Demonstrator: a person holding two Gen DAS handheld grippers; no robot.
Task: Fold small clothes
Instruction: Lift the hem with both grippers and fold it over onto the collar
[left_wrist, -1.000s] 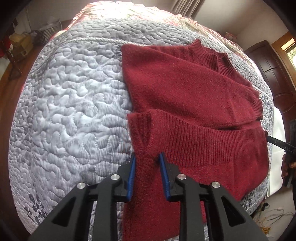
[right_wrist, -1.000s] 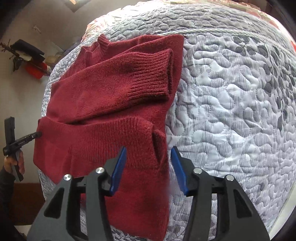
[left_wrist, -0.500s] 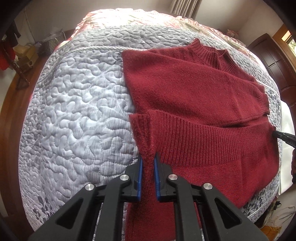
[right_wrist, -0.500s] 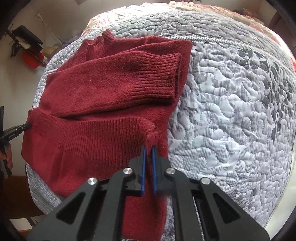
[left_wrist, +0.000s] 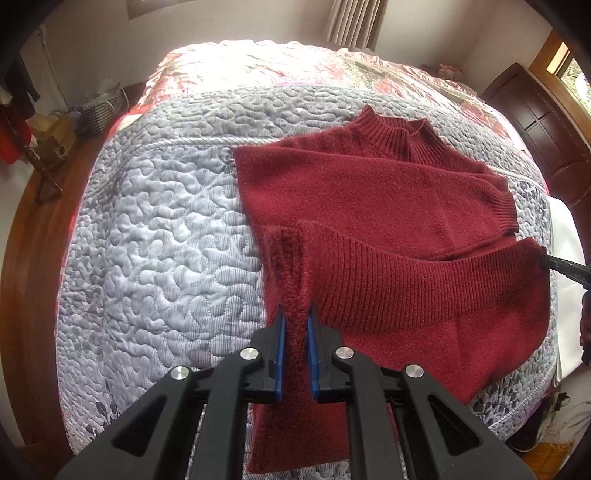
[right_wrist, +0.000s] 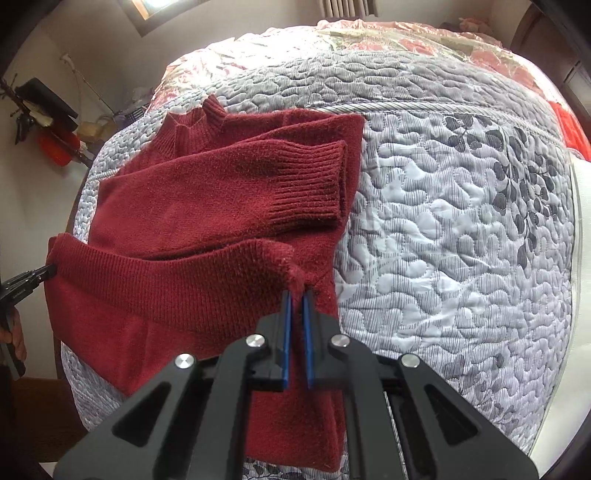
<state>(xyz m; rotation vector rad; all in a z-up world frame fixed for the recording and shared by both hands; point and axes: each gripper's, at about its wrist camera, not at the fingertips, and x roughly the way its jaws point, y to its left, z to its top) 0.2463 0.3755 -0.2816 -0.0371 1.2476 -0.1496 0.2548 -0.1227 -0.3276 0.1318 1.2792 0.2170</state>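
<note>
Sweater: the dark red sweater (left_wrist: 369, 206) lies flat on the bed, collar toward the far end, both sleeves already crossed over the chest so the body forms a narrow rectangle ready to be halved.
Hem: the ribbed hem (left_wrist: 424, 284) is raised off the quilt and stretched between my two grips, which keeps the fold edge straight.
Left hand-held gripper (left_wrist: 294, 325): its blue pads are clamped on the hem's left corner, a pinch of knit standing up between them.
Right hand-held gripper (right_wrist: 296, 306): closed tight on the opposite hem corner, for the same reason.
Next move, as I judge it: carry both corners toward the collar (left_wrist: 395, 131) together, level, or the fold skews.
Bed: the grey quilt (left_wrist: 159, 240) gives a broad flat surface; the sweater sits nearer its right side.
</note>
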